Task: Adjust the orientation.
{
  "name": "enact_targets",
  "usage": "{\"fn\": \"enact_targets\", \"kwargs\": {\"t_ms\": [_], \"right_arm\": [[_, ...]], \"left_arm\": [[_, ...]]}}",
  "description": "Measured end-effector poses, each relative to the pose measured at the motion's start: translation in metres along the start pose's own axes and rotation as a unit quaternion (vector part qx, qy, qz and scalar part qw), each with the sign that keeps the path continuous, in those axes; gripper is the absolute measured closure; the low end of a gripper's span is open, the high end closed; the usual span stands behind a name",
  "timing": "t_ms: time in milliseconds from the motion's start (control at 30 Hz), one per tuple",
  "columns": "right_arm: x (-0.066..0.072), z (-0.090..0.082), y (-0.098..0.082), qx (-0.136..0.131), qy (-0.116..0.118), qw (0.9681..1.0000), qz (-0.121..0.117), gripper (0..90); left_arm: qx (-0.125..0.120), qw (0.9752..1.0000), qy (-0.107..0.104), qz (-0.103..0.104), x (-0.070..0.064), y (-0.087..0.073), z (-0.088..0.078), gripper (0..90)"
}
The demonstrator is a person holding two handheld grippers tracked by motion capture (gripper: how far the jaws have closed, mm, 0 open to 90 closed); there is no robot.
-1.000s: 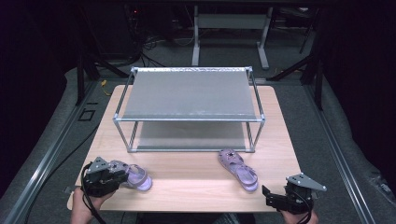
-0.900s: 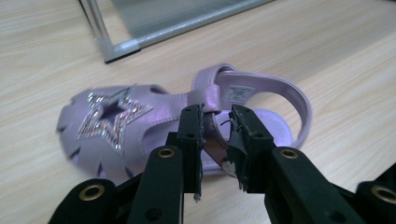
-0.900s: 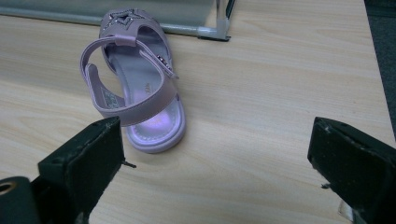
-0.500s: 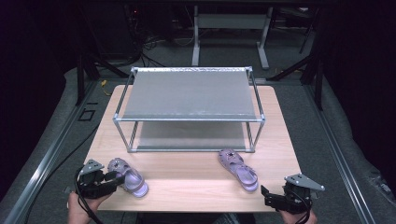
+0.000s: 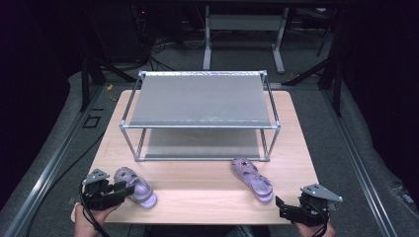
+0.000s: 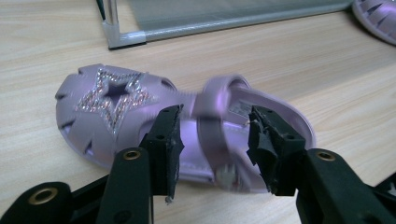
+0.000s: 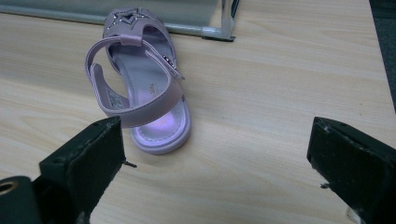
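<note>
Sandals, two of them, lay on the table in front of an empty two-shelf rack.

Two purple sandals, one rack (image 5: 200,101), two grippers were counted. The left gripper (image 6: 215,149) had its jaws spread, with the left sandal (image 6: 116,116) just ahead of them, its strap between the tips, ungripped. The right gripper (image 7: 219,168) had jaws wide apart, the right sandal (image 7: 144,79) ahead, nearer its left jaw. Judging by the bare shelves, shelving had not begun.

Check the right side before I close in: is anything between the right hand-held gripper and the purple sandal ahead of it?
Nothing visible: only bare wooden tabletop lies between the open right hand-held gripper and the purple strapped sandal.
</note>
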State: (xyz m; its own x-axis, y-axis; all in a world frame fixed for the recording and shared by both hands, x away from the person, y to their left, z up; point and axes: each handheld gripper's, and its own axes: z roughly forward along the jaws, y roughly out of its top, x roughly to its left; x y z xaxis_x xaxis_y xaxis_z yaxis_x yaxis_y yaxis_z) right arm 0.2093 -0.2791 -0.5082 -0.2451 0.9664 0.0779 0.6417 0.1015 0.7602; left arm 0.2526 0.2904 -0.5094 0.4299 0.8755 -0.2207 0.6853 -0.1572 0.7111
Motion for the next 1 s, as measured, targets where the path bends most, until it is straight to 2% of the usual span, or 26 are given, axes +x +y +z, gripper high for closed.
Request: {"fn": "enact_targets", "kwargs": {"t_ms": [133,267,300,333,400,567,633,667,700,733,867,1000], "right_arm": [[0.0,-0.001,0.0,-0.001,-0.001,1.0,0.0,3.5],[-0.001,-0.002,0.0,0.0,0.0,1.0,0.001,3.7],[0.0,-0.001,0.0,-0.001,-0.001,1.0,0.001,3.7],[0.0,-0.001,0.0,0.0,0.0,1.0,0.0,3.7],[0.001,0.0,0.0,-0.001,0.0,1.0,0.0,3.8],[0.0,-0.001,0.0,0.001,-0.002,1.0,0.0,3.9],[0.0,-0.001,0.0,-0.004,-0.004,1.0,0.001,3.9],[-0.001,-0.002,0.0,-0.002,-0.005,1.0,0.003,3.9],[-0.001,-0.002,0.0,-0.002,-0.005,1.0,0.003,3.9],[-0.002,-0.002,0.0,-0.003,-0.005,1.0,0.001,3.9],[-0.002,-0.002,0.0,-0.003,-0.006,1.0,0.0,3.9],[-0.002,-0.002,0.0,-0.003,-0.006,1.0,0.001,3.9]], "left_arm": [[0.016,0.9999,0.006,0.001,-0.001,0.0,0.01,53.8],[0.018,0.9998,0.011,0.0,-0.002,-0.003,0.01,55.8],[0.019,0.9998,0.003,-0.003,-0.001,-0.005,0.009,56.8],[0.019,0.9998,0.003,-0.003,-0.001,-0.005,0.009,62.7],[0.022,0.9997,-0.006,-0.002,0.0,-0.007,0.01,65.1],[0.019,0.9998,0.005,0.009,-0.004,-0.004,0.012,68.2],[0.018,0.9995,0.017,0.02,-0.006,-0.002,0.013,69.8],[0.02,0.9988,0.03,0.032,-0.01,-0.002,0.013,71.3],[0.02,0.9988,0.03,0.032,-0.01,-0.002,0.013,71.7],[0.014,0.9983,0.034,0.045,-0.013,0.0,0.013,72.9],[0.013,0.9974,0.029,0.065,-0.017,0.002,0.013,75.9],[0.021,0.9954,0.02,0.091,-0.02,0.007,0.016,76.8]]}}
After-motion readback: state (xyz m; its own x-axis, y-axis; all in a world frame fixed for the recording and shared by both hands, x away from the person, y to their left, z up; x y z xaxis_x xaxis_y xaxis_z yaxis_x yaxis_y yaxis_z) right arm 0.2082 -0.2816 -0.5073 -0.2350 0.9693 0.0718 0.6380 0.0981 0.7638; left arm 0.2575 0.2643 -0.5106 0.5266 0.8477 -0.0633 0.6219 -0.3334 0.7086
